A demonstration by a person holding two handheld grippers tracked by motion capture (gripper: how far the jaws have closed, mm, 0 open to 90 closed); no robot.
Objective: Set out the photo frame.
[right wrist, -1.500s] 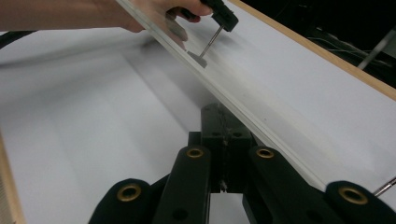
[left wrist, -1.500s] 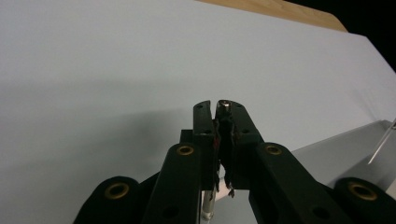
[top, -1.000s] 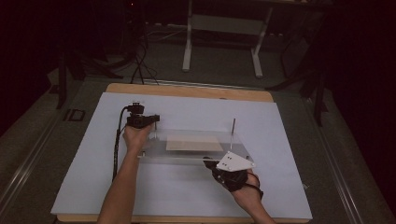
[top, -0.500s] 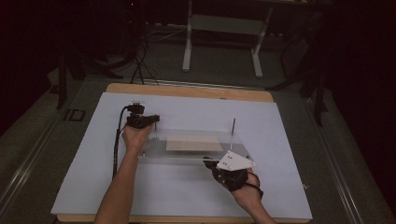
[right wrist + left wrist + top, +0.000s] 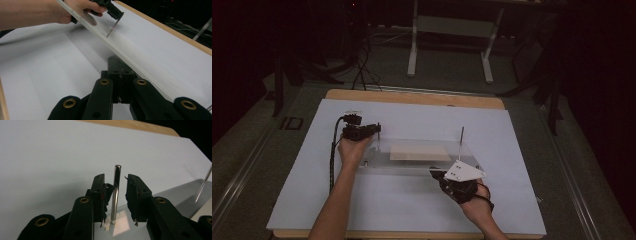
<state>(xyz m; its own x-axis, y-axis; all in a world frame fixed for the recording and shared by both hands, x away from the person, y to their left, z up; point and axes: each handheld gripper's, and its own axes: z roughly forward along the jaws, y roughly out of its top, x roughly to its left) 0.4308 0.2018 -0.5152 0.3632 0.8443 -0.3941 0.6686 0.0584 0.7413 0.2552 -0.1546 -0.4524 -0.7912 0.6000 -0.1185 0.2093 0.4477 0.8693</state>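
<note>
left gripper view was taken along the left claw (image 5: 115,195), whose jaws were seen to have just been opening: a gap was visible on the right side of the upright metal pin (image 5: 115,195) standing between them, while the left pad lay at or very near the pin, so the pin was no longer pinched. the pin's foot was set in the clear acrylic plate (image 5: 175,197), and a second thin pin (image 5: 203,185) was seen tilted at the far right of that view.

right gripper view was taken along the right claw (image 5: 120,82), which was seen closed, its pads pressed together, just beside the near edge of the plate (image 5: 140,62); whether the edge was actually pinched could not be told. farther off, the other hand (image 5: 62,12) and its claw were seen at the pin (image 5: 112,28).

high view placed the left claw (image 5: 362,132) at the plate's left end (image 5: 377,157) and the right claw (image 5: 447,177) at its near right corner, under a grey three-cornered plate (image 5: 463,171). a pale rectangular sheet (image 5: 419,152) was seen in the middle of the acrylic plate, and the second pin (image 5: 461,137) stood near its right end. the whole was laid on white paper (image 5: 412,200) covering the wooden table (image 5: 412,96).
</note>
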